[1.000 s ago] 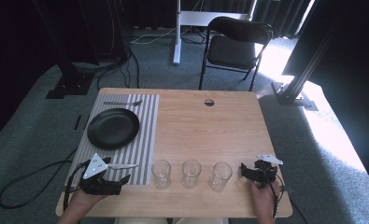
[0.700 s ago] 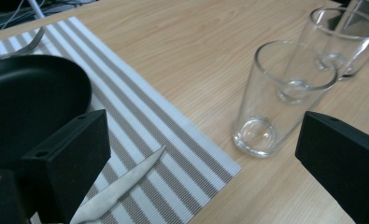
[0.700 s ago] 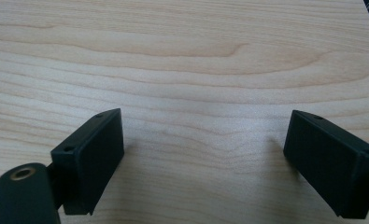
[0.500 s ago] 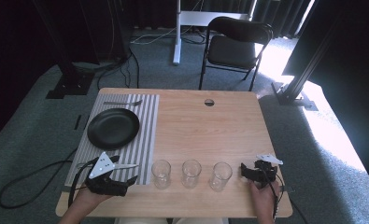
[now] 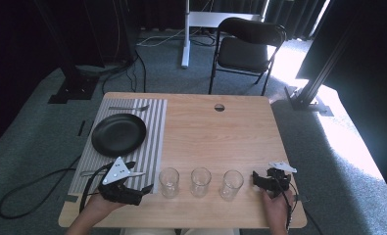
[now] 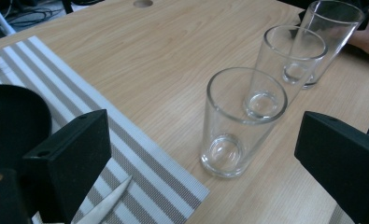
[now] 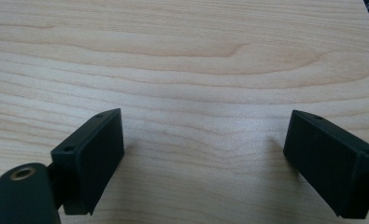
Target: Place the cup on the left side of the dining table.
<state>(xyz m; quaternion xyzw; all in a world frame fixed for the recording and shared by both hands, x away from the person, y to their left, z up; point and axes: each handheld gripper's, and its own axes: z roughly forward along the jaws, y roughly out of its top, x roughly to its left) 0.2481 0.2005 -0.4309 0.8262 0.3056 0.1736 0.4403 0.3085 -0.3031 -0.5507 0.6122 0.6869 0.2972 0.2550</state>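
Three empty clear glasses stand in a row near the table's front edge: left (image 5: pixel 169 182), middle (image 5: pixel 200 181), right (image 5: pixel 230 184). My left gripper (image 5: pixel 146 188) is held just above the front corner of the striped placemat (image 5: pixel 152 127), open, pointing at the left glass (image 6: pixel 238 121), which stands beyond its tips with nothing between the jaws (image 6: pixel 203 135). A knife (image 6: pixel 105 205) lies on the mat under it. My right gripper (image 5: pixel 256 177) rests low on the bare wood right of the right glass, open (image 7: pixel 203 140) and holding nothing.
A black plate (image 5: pixel 118 134) sits on the placemat, with a fork (image 5: pixel 127 107) along the mat's far edge. The wooden table (image 5: pixel 215 137) has a cable hole (image 5: pixel 219 106) at the back. A folding chair (image 5: pixel 245 49) stands behind it. Cables trail on the floor at the left.
My left gripper has moved right, toward the left glass, and lifted slightly. The right gripper and the glasses have stayed put.
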